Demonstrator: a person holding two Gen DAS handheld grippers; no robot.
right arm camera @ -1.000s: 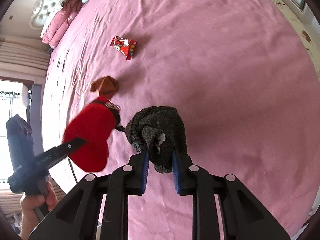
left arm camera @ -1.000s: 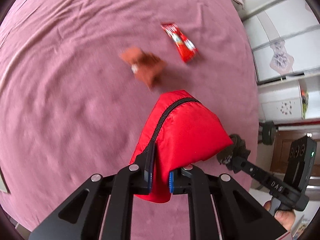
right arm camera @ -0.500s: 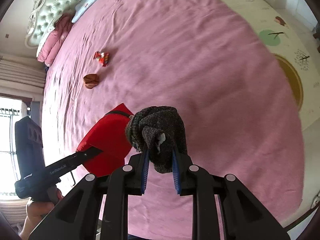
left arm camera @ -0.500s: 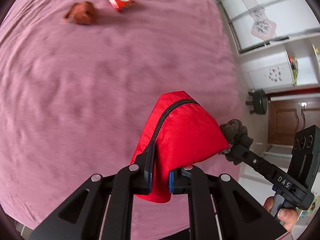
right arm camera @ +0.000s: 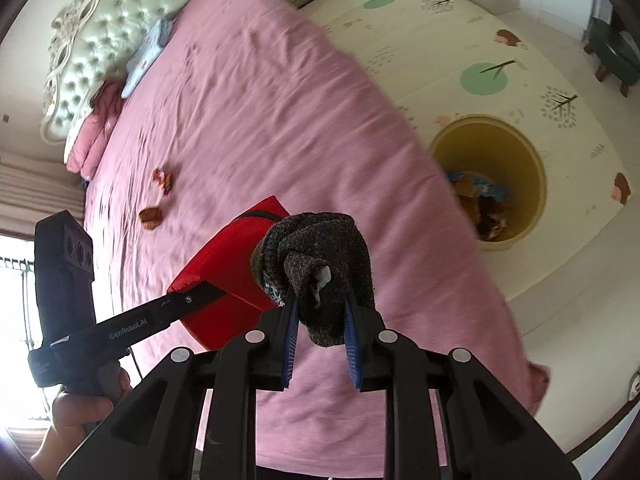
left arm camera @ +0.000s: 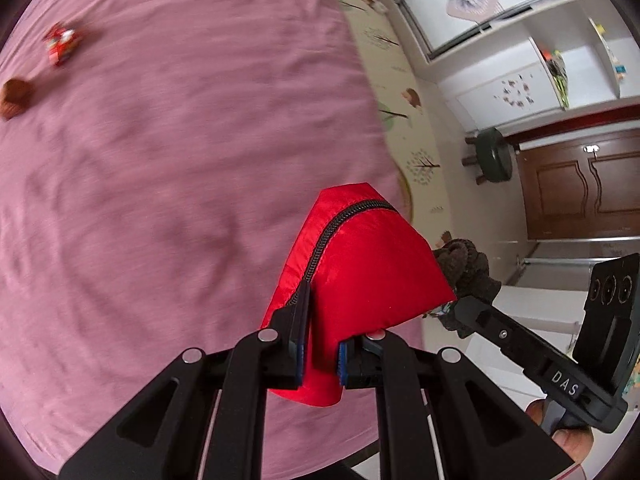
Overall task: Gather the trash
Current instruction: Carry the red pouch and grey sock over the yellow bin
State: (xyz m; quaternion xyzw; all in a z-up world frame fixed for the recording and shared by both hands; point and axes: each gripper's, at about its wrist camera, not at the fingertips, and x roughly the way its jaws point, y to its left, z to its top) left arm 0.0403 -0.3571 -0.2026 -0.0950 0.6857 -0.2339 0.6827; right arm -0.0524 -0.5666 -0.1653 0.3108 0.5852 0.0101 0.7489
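Note:
My left gripper point(left arm camera: 319, 354) is shut on a red zippered pouch point(left arm camera: 360, 280), held above the pink bed point(left arm camera: 180, 160) near its edge. My right gripper point(right arm camera: 318, 338) is shut on a balled dark grey sock point(right arm camera: 320, 264), beside the red pouch point(right arm camera: 232, 272). The sock point(left arm camera: 466, 268) and the right gripper also show at the right of the left wrist view. A red snack wrapper point(left arm camera: 61, 43) and a brown crumpled piece point(left arm camera: 15, 98) lie far back on the bed; in the right wrist view the wrapper point(right arm camera: 163, 181) and the brown piece point(right arm camera: 151, 217) sit at the middle left.
A yellow bin point(right arm camera: 492, 180) with trash inside stands on the patterned floor mat point(right arm camera: 460, 40) just past the bed's edge. A padded headboard point(right arm camera: 88, 52) and pillows are at the far end. A dark stool point(left arm camera: 494, 155), wardrobe and wooden door point(left arm camera: 580, 184) lie beyond.
Both grippers have swept sideways over the bed toward its edge with their loads. The wrapper and brown piece have slid far off in view, and the yellow bin has come into sight.

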